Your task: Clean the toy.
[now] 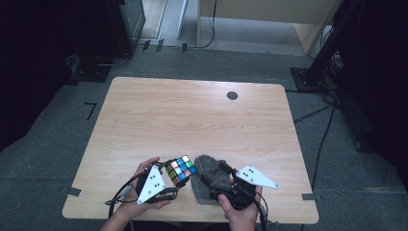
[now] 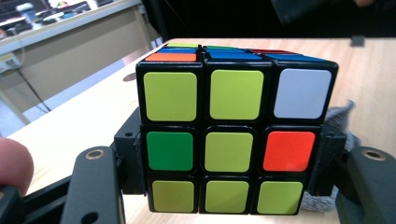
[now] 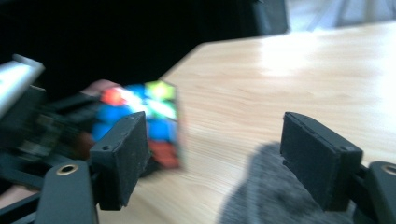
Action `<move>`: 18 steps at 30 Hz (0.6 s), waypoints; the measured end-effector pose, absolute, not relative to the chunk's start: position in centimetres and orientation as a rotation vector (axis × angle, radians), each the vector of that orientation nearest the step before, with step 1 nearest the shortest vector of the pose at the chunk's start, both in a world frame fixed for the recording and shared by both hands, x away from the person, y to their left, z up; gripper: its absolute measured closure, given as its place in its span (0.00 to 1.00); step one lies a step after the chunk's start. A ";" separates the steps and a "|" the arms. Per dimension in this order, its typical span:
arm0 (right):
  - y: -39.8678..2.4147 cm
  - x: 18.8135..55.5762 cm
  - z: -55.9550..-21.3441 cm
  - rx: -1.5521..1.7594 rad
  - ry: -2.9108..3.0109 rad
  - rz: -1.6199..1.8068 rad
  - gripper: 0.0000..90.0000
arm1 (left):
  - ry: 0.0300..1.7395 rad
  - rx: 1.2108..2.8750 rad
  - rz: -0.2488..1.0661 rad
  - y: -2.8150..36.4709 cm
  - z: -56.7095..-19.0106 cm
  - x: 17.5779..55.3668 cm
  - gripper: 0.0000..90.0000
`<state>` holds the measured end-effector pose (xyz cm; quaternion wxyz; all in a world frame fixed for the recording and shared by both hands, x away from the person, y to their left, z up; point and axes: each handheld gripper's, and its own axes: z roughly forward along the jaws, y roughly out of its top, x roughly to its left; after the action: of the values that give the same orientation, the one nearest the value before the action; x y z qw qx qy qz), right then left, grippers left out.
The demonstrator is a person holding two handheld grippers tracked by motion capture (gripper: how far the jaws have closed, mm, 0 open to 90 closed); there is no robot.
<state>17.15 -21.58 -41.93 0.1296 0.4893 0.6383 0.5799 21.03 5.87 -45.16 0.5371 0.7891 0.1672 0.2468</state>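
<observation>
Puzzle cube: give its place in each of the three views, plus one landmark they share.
High view: puzzle cube low, left of centre, in the left gripper.
Left gripper view: cube large, centre, clamped between the jaws.
Right gripper view: cube blurred, left of centre.
Shared landmark: grey cloth beside the cube.

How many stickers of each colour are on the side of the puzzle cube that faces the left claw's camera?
On that face of the puzzle cube, seen in the left gripper view:
Yellow-green: 6
Green: 1
Orange: 1
White: 1
Total: 9 stickers
</observation>
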 end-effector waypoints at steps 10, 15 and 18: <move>-20.2 19.9 -48.6 1.456 2.151 1.190 0.40 | 0.419 1.822 0.517 7.2 -44.7 21.8 0.38; -19.8 20.4 -50.5 1.441 2.214 1.059 0.42 | 0.414 1.827 0.511 6.9 -44.7 21.7 0.38; -19.9 20.4 -50.8 1.416 2.229 1.026 0.52 | 0.418 1.835 0.510 6.9 -44.8 21.7 0.38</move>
<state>20.40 -19.85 -50.82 0.1537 0.4938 0.7775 0.3578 21.71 6.85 -44.84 0.5612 0.7789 0.1775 0.2165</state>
